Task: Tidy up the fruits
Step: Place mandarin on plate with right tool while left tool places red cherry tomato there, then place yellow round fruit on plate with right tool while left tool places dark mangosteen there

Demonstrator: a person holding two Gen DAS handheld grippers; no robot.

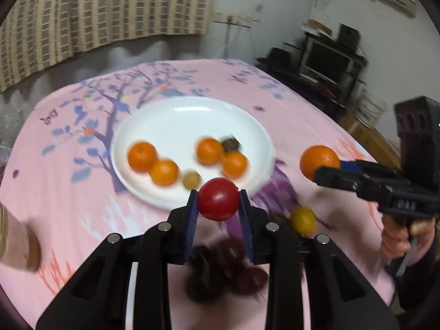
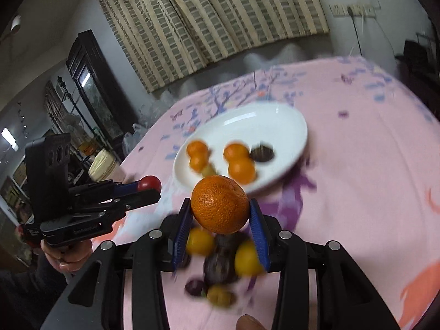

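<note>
Nearest, the left gripper (image 1: 218, 199) clamps a red tomato (image 1: 218, 199) at its very fingertips, and the right gripper (image 2: 220, 209) pinches a mandarin (image 2: 220, 209) the same way, both held above the pink cloth (image 2: 357, 165). A round fruit gripped that far out could squirt free if either hand jerks. Below lie dark plums (image 2: 220, 266) and yellow fruit (image 2: 247, 258), blurred, so their count is uncertain. Farther off, the white plate (image 1: 192, 115) holds four oranges (image 1: 142, 156) crowded at its near rim; a fruit released there could knock one off the edge.
</note>
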